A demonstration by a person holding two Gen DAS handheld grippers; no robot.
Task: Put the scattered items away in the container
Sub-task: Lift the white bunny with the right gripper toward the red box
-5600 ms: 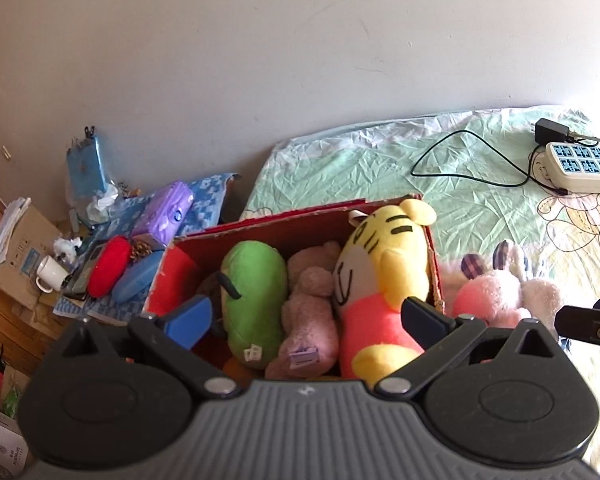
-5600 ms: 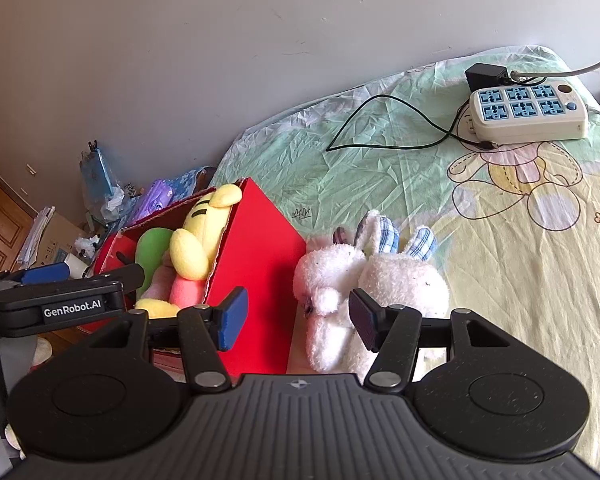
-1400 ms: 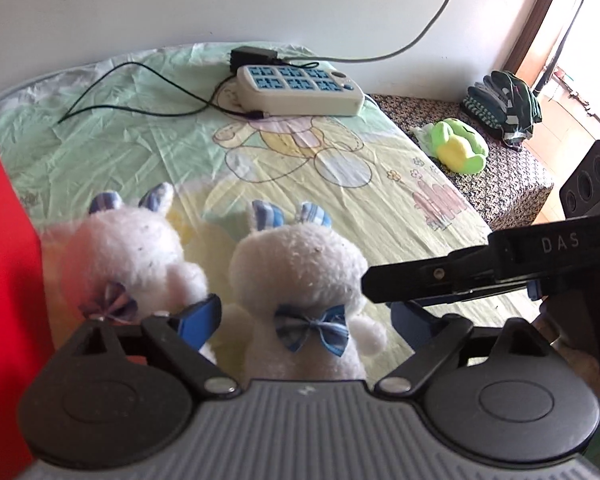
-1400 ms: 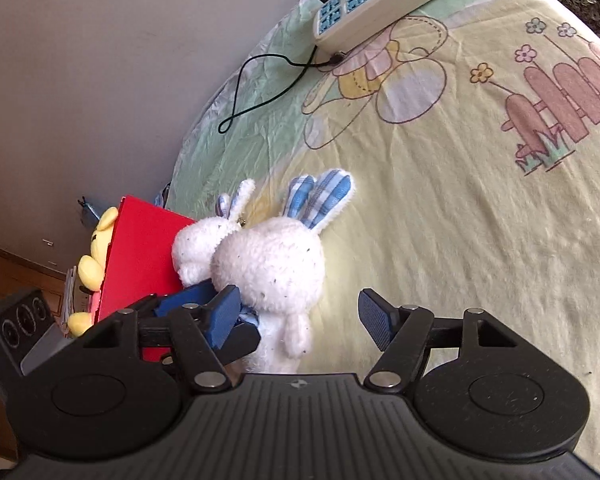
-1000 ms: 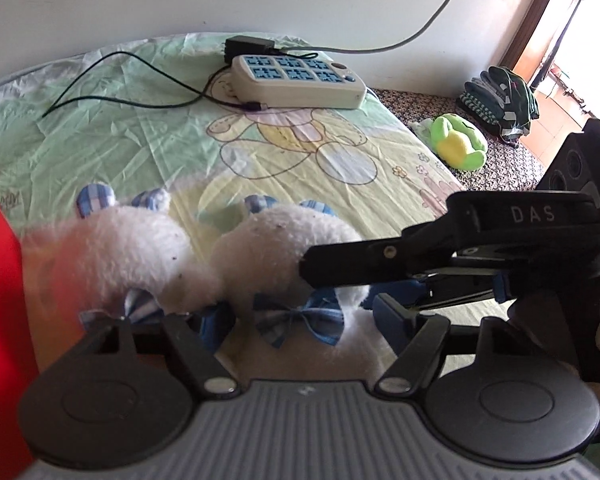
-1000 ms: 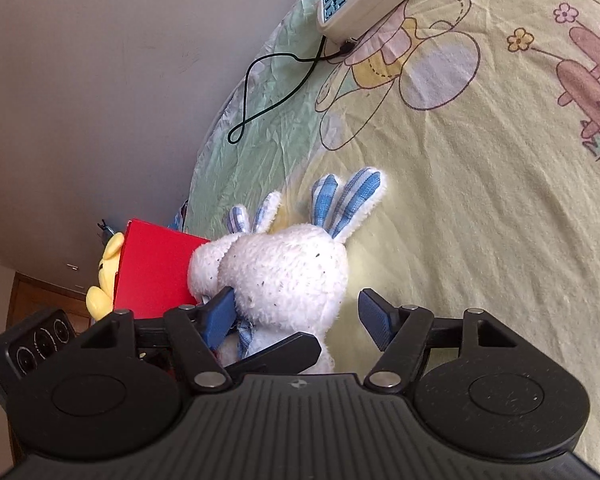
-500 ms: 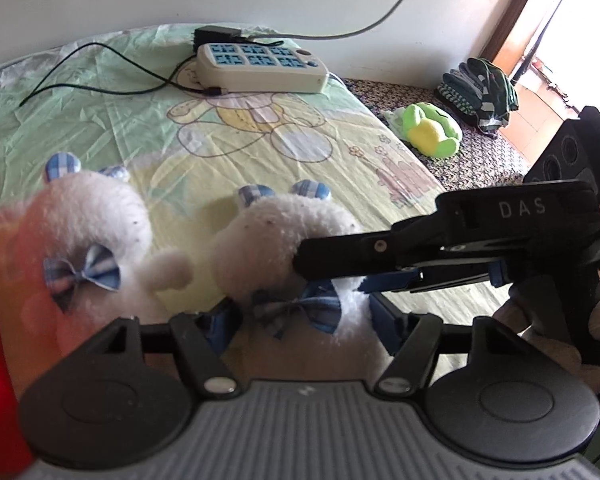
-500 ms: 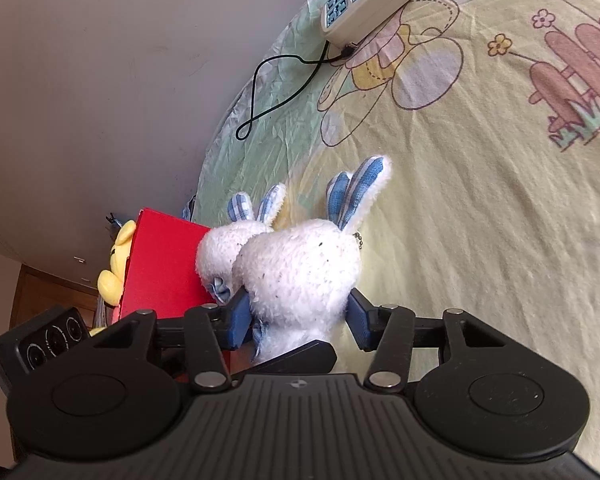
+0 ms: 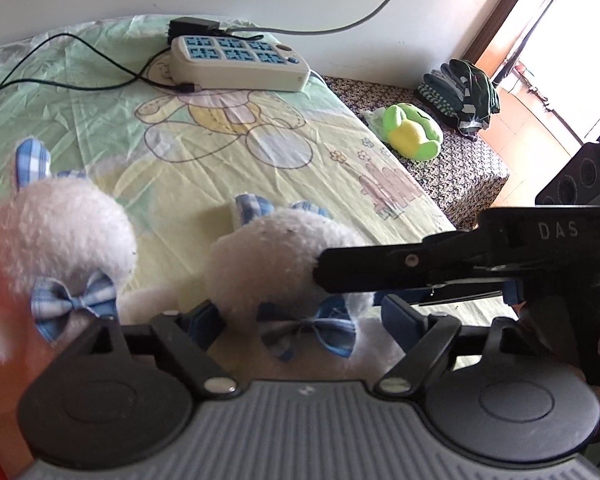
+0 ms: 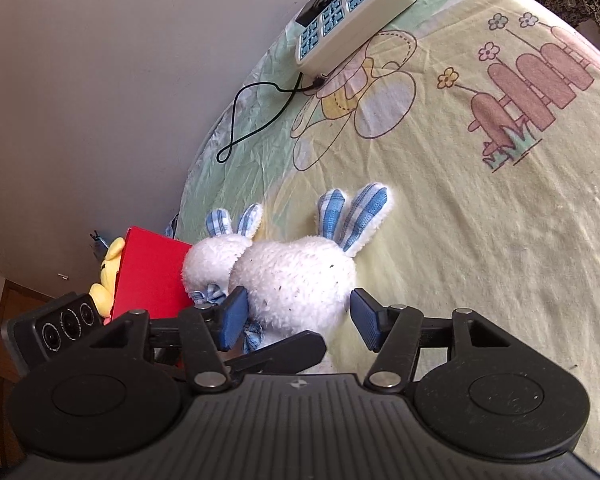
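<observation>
Both grippers straddle the near rabbit [image 10: 300, 276] on the bed [image 10: 480, 220], right of the red box [image 10: 148, 276]. The left gripper [image 9: 300, 316] and right gripper [image 10: 296, 314] are opening, pads clear. Judgement: only one should clamp the body, then lift.

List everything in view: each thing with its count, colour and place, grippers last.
plush rabbits: two, white with blue checked ears and bow ties, side by side on the bed beside the box
box: one, red, at the bed's edge
yellow plush: one, in the box
power strip: one, cream with blue sockets, far side of the bed
black cable: one, on the sheet
green plush: one, on the patterned surface
folded clothes: dark green, same surface
left gripper: jaws opening around the nearer rabbit
right gripper: jaws opening around the same rabbit
</observation>
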